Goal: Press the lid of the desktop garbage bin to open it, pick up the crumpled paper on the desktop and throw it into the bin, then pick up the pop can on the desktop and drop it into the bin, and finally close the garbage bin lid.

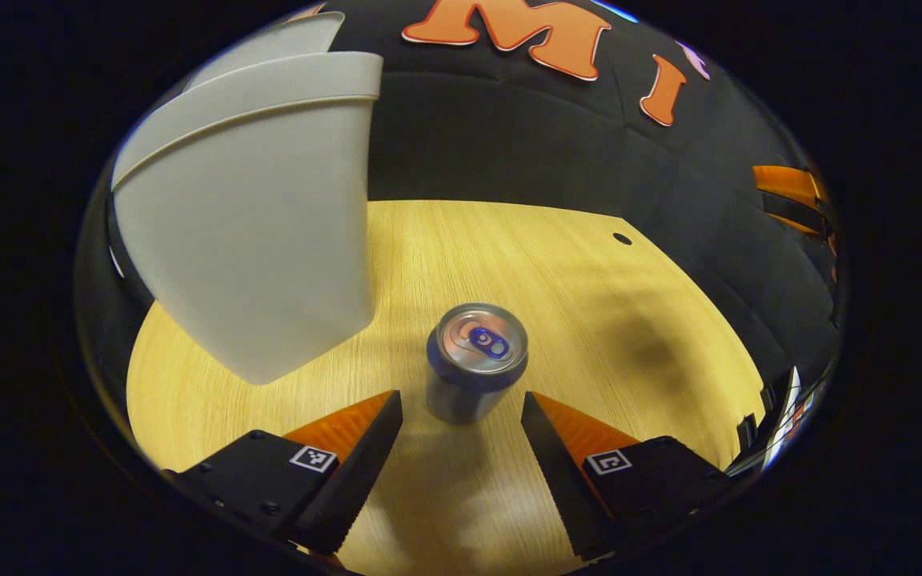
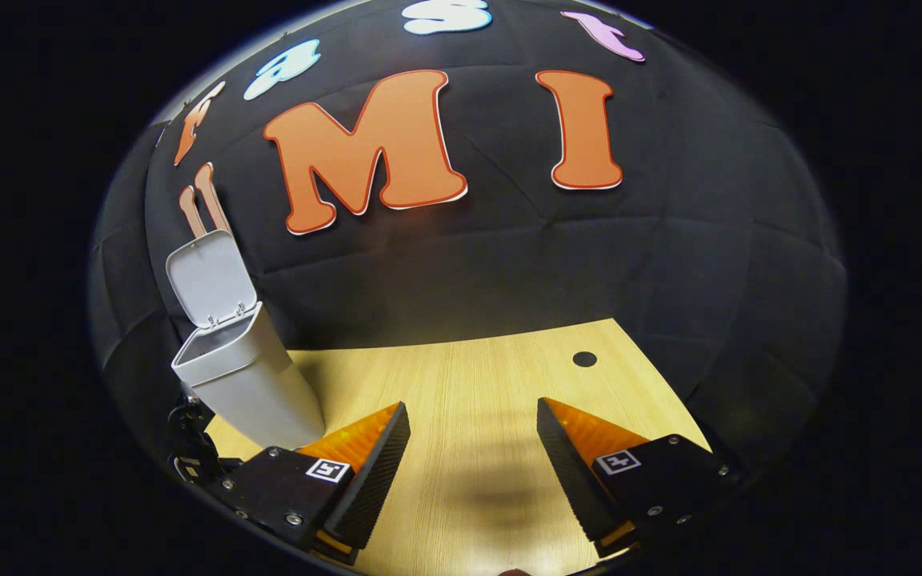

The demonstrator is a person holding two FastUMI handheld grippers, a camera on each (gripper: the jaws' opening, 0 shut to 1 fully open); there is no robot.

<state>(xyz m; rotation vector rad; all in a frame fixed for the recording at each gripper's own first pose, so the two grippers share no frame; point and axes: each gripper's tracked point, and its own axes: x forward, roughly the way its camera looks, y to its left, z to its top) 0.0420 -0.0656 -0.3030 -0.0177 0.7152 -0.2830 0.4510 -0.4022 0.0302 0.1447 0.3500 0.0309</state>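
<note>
left claw spread, the can upright between its tips, untouched. bin top cut off; lid up. right claw spread over table.

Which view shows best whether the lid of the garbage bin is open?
The right gripper view: the lid stands raised above the garbage bin, whose mouth is open. The left gripper view shows the bin's wall close up, with the lid's edge at top.
</note>
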